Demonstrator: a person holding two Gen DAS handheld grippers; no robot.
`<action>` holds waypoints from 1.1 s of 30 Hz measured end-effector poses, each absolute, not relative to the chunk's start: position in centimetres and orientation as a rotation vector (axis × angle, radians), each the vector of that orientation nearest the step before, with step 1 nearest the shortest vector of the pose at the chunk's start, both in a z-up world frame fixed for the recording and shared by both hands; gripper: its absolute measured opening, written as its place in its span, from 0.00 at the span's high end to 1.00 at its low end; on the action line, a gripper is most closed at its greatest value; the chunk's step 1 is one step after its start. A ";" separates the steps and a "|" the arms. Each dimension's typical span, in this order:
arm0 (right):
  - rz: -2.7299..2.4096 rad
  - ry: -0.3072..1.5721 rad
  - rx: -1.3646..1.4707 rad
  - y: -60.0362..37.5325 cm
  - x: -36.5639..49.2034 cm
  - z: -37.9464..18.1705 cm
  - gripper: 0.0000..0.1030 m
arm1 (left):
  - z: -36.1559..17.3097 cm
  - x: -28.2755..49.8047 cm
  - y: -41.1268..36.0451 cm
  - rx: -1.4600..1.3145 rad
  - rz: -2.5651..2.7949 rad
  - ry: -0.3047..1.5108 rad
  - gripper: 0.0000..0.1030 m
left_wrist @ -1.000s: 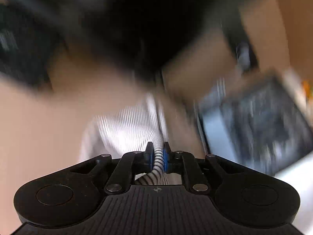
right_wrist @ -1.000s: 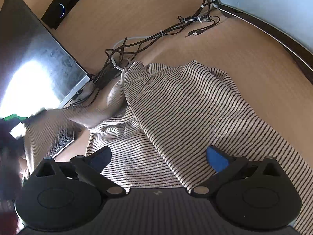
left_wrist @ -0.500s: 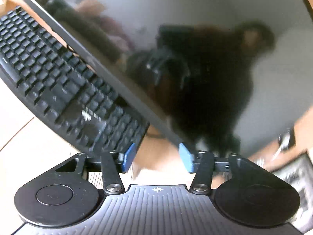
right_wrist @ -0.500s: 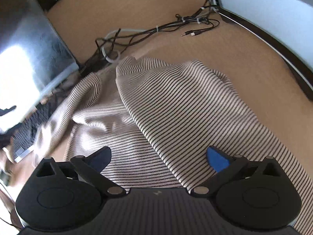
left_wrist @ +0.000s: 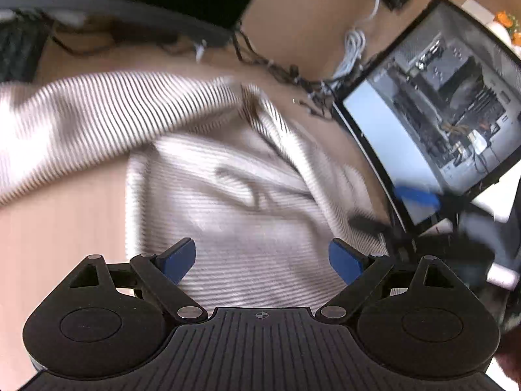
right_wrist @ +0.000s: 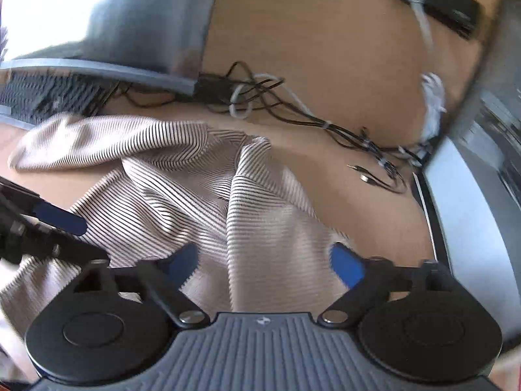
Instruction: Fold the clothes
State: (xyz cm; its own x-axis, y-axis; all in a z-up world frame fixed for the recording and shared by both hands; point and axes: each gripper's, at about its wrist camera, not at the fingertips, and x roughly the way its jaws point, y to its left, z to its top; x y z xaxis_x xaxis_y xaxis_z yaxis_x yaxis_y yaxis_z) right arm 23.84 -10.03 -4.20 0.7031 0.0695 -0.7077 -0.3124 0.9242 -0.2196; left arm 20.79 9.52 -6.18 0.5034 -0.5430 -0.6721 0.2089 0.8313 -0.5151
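Observation:
A cream garment with thin dark stripes [left_wrist: 247, 202] lies rumpled on the wooden desk [left_wrist: 65, 228], one sleeve stretched out to the left. It also shows in the right wrist view [right_wrist: 202, 195], with a fold running down its middle. My left gripper [left_wrist: 262, 262] is open and empty just above the garment's near part. My right gripper [right_wrist: 265, 262] is open and empty above the garment's near edge. The left gripper's blue-padded finger [right_wrist: 60, 218] shows at the left of the right wrist view.
A monitor [right_wrist: 97, 16] and a keyboard [right_wrist: 42, 97] stand behind the garment on the left. A tangle of cables [right_wrist: 293, 110] lies along the back of the desk. A glass-sided computer case [left_wrist: 439, 114] stands on the right.
My left gripper let go of the striped cloth, opened wide and swung back over the garment. My right gripper stayed open and moved a little nearer to the garment's middle.

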 end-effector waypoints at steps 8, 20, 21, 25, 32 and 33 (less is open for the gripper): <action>0.309 0.744 -0.775 -8.2 26.1 -7.6 0.70 | -7.0 21.7 7.3 -0.320 -0.461 0.970 0.10; -0.038 0.724 -0.702 -17.2 33.3 -5.9 0.81 | -6.1 18.3 7.2 -0.253 -0.451 1.019 0.07; -0.033 0.720 -0.667 -17.3 33.2 -5.7 0.77 | -5.9 18.5 7.4 -0.271 -0.442 1.022 0.07; 0.021 0.695 -0.480 -17.8 31.4 -4.5 0.56 | -4.5 19.8 8.1 -0.302 -0.392 0.983 0.07; 0.173 0.670 -0.144 -18.2 27.1 -3.8 0.50 | -0.1 22.3 5.9 0.045 -0.266 0.751 0.08; 0.201 0.677 -0.116 -18.0 26.6 -4.1 0.50 | 0.2 22.9 5.6 0.096 -0.250 0.732 0.09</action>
